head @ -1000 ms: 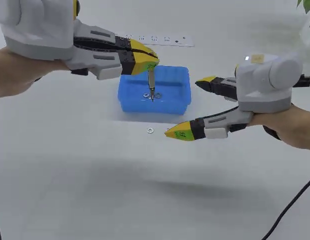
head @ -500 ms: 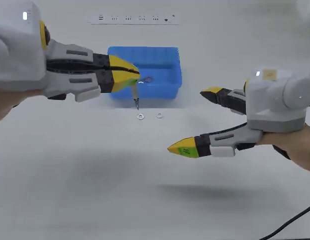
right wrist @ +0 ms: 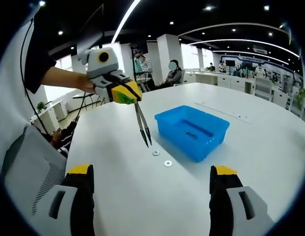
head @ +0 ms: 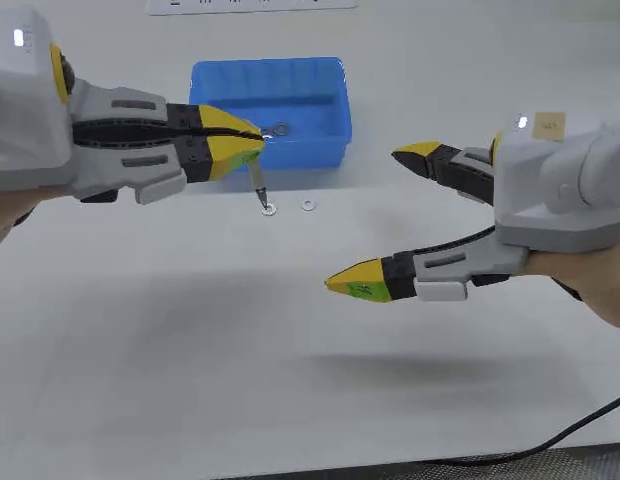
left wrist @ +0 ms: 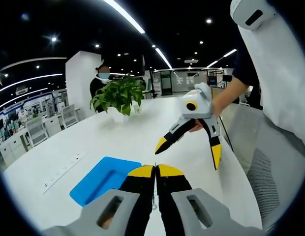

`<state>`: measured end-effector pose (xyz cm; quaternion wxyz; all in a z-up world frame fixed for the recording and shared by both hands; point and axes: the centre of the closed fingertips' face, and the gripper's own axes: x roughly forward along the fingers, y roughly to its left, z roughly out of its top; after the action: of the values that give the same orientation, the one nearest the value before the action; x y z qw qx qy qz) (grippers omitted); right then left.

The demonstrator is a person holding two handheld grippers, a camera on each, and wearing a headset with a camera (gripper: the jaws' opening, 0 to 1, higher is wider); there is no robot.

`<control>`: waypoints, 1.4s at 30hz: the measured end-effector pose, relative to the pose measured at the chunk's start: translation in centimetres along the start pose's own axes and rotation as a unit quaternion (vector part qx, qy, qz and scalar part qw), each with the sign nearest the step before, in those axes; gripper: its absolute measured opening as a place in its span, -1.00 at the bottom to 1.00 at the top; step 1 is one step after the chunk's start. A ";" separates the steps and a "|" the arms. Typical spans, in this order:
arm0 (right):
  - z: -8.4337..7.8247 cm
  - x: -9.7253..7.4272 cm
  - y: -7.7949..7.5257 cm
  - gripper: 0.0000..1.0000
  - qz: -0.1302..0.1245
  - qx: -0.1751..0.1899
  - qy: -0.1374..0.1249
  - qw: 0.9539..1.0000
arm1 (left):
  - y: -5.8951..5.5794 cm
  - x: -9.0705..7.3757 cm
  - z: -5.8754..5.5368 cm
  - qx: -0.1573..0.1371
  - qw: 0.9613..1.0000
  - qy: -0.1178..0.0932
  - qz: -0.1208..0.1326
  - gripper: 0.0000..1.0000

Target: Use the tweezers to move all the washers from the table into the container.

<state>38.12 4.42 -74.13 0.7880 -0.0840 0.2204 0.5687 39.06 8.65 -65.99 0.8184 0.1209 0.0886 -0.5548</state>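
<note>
Two washers (head: 308,205) flat on counter (head: 190,340), just before blue container (head: 270,64). Left tongs (head: 255,149) clamped on tweezers (head: 259,185), tips at one washer. Right tongs (head: 370,218) wide apart, empty. Probably light, thin, rigid, slippery: pinch across ring edge, one tip through the hole.

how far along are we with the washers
Done: washers lie in the blue container. In hand: the left gripper is shut on the tweezers, tips by one table washer. Left: that one and a second washer beside it.
</note>
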 end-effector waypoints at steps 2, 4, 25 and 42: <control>-0.3 -0.2 0.1 0.96 0.002 0.006 -0.001 1.000 | 0.0 0.3 -0.2 0.000 1.000 0.002 0.000 -0.92; -0.4 -0.5 0.1 0.94 0.000 0.011 -0.004 1.000 | 0.0 0.5 -0.4 0.000 1.000 0.005 -0.001 -0.92; -0.1 -0.8 0.0 0.82 -0.008 0.037 -0.025 0.999 | 1.0 0.1 -1.5 -0.013 1.000 0.007 -0.009 -0.92; -0.5 -0.6 0.2 0.80 -0.006 0.052 -0.028 0.998 | 0.6 0.0 -1.9 -0.015 1.000 0.019 -0.015 -0.91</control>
<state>37.67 3.81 -74.27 0.8003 -0.0285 0.2268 0.5544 39.60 9.47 -67.71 0.8097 0.1174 0.1144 -0.5635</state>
